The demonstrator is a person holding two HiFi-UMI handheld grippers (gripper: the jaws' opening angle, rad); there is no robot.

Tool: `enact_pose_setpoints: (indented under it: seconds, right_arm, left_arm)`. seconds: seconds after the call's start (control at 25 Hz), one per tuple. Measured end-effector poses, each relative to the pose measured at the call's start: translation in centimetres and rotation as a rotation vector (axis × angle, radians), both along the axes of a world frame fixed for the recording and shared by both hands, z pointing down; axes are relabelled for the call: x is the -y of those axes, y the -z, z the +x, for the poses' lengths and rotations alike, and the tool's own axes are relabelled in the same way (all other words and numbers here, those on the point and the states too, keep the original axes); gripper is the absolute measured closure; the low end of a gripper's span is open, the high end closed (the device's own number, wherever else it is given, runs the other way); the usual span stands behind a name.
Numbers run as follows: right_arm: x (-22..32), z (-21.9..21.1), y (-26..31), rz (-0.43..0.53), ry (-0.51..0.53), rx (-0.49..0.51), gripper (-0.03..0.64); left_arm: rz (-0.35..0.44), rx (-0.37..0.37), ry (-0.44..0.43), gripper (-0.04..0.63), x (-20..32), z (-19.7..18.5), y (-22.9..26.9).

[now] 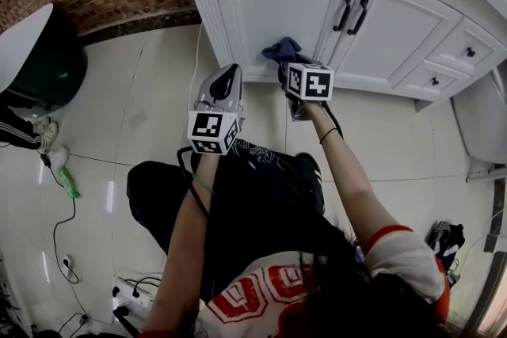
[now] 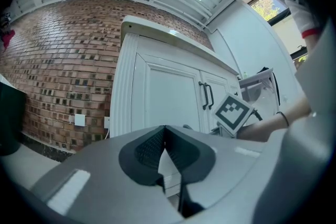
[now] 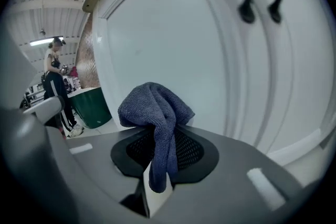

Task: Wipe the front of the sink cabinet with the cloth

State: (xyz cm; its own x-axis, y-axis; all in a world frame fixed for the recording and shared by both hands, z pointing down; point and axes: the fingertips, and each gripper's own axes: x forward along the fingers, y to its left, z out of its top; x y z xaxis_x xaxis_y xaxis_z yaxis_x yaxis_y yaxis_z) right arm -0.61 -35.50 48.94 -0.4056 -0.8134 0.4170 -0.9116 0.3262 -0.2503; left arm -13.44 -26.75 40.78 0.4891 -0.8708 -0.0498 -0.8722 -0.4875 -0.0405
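Right tool (image 3: 160, 147) clamped on cloth (image 3: 155, 105); looks soft, floppy, light. Mid-bunch pinch seems fine, wad poking toward cabinet door (image 3: 173, 44). Left tool (image 2: 165, 136) jaws together, empty, short of door.

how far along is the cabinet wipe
Done: the cloth is held in the right gripper, jaws shut on it. In hand: it sits low on the left door; contact isn't clear. Left: no wiped patch shows, and the right door and drawers lie away from the cloth. The left gripper is shut and empty.
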Motion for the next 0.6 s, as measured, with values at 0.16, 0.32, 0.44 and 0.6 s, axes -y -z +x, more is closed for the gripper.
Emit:
enact_pose_setpoints:
  seconds: [0.16,0.32,0.44,0.6]
  right_arm:
    - [-1.4,7.9,-2.1,-0.043,-0.12,-0.01,0.538]
    - [-2.0,13.5,-3.2,-0.071,-0.219,-0.012,0.538]
    - [-1.7,14.4,-3.5,-0.081,-0.236,-0.014,0.538]
    - [-1.3,11.5,-3.9,-0.089,-0.197,0.005,0.538]
  left_arm:
    - [0.0,0.01,-0.007,0.595,-0.1,0.3,0.0]
    - [0.002,0.014,-0.01,0.595,-0.1,0.3,0.0]
    - [0.001,0.022,-0.011,0.595,-0.1,0.3,0.0]
    - [0.002,0.026,-0.013,0.595,-0.2,0.4,-0.1]
